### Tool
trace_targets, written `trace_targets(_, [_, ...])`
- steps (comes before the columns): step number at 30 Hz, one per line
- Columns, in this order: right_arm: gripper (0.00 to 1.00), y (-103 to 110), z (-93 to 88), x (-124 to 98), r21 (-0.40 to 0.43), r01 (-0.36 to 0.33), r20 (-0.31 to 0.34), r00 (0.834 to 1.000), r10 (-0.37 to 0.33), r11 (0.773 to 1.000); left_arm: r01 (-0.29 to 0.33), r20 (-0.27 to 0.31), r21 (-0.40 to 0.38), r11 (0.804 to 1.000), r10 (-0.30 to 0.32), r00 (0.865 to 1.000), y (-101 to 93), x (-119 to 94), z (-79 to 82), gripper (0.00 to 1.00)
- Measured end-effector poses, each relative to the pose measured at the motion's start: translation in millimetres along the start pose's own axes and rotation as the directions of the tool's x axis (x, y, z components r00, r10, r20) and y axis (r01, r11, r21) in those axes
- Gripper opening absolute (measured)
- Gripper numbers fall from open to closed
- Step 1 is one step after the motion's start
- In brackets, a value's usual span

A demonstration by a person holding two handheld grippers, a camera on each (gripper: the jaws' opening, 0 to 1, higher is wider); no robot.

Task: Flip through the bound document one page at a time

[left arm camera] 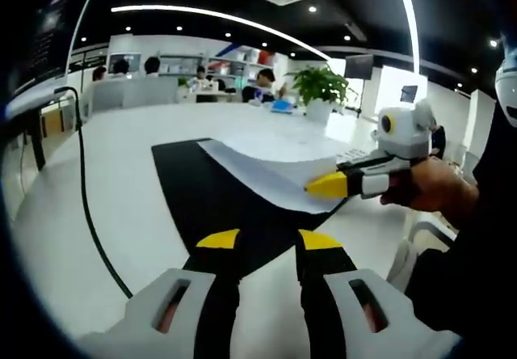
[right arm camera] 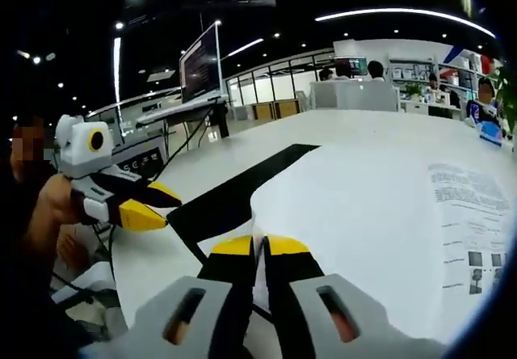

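Two grippers over a broad white table (left arm camera: 121, 173), and the bound document (left arm camera: 242, 189) lies flat on it, black cover spread out, one white page (left arm camera: 275, 169) lifted in a curve above. In the left gripper view the left gripper (left arm camera: 269, 239) hovers low over the near edge of the black cover, its yellow-tipped jaws apart with nothing between them. From the right of that view comes the right gripper (left arm camera: 327, 186), held in a person's hand (left arm camera: 432, 193), its yellow tip at the edge of the raised page. Switch to the right gripper view: the right gripper (right arm camera: 259, 246) has its jaws pressed together on the near edge of the white page (right arm camera: 363, 213), printed text and small figures visible on the far right of the sheet. The left gripper (right arm camera: 141, 213) sits off to the left, near the table edge, jaws spread.

A black cable (left arm camera: 89, 213) trails across the tabletop. Beyond, a potted plant (left arm camera: 321, 88) stands at the far end, people sit at desks, shelves line the back wall, a monitor (right arm camera: 202, 68) rises on a stand, and long light strips (left arm camera: 218, 19) curve across a dark ceiling.
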State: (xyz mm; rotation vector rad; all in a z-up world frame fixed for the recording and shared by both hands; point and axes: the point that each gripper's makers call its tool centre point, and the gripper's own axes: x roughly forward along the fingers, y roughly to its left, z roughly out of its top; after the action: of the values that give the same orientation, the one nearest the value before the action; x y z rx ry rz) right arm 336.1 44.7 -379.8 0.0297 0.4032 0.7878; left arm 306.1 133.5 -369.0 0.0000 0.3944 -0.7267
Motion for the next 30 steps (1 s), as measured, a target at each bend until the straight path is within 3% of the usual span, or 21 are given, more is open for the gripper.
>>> trace_targets(5, [0.1, 1.0, -10.7, 2.0, 0.007, 0.0, -0.042, 0.999, 0.0, 1.0, 0.008, -0.004, 0.0, 1.0, -0.008, 1.0, -2.2, 2.5, -0.9, 0.28])
trace_targets(18, [0.12, 3.9, -10.3, -0.2, 0.012, -0.013, -0.046, 0.999, 0.014, 1.0, 0.012, -0.005, -0.001, 1.0, -0.012, 1.0, -4.6, 5.6, -0.8, 0.28])
trace_targets(30, [0.15, 8.0, -10.5, -0.5, 0.007, -0.02, -0.044, 0.999, 0.02, 1.0, 0.028, 0.028, 0.031, 0.999, -0.028, 0.999, -8.3, 16.0, 20.0, 0.28])
